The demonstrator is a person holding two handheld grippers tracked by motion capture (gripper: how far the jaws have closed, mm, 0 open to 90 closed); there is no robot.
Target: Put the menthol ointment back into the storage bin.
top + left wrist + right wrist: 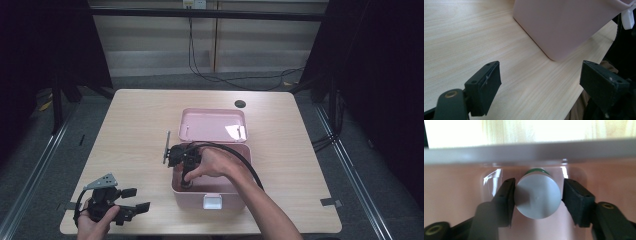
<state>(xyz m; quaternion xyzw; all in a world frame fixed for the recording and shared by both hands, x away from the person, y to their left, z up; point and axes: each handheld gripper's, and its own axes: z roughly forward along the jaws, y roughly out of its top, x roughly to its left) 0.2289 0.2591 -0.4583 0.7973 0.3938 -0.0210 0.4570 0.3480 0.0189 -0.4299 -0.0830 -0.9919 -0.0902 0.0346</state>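
Tabletop [135, 130] of pale wood carries an open pink box [240, 190], its lid [212, 125] thrown back flat behind it. Reaching down into the box from above is the right gripper [186, 184], and its own view shows the jaws standing on either side of a grey-capped bottle [537, 196] with a green band, one pad touching, the other just apart, so I judge the grasp nearly released or nearly made; which, I cannot tell. The bottle sits low in the box near its front wall. The left gripper [134, 200] rests at the near-left table edge, spread wide with nothing between, and its view gives only the box's outer corner [564, 27], not the contents.
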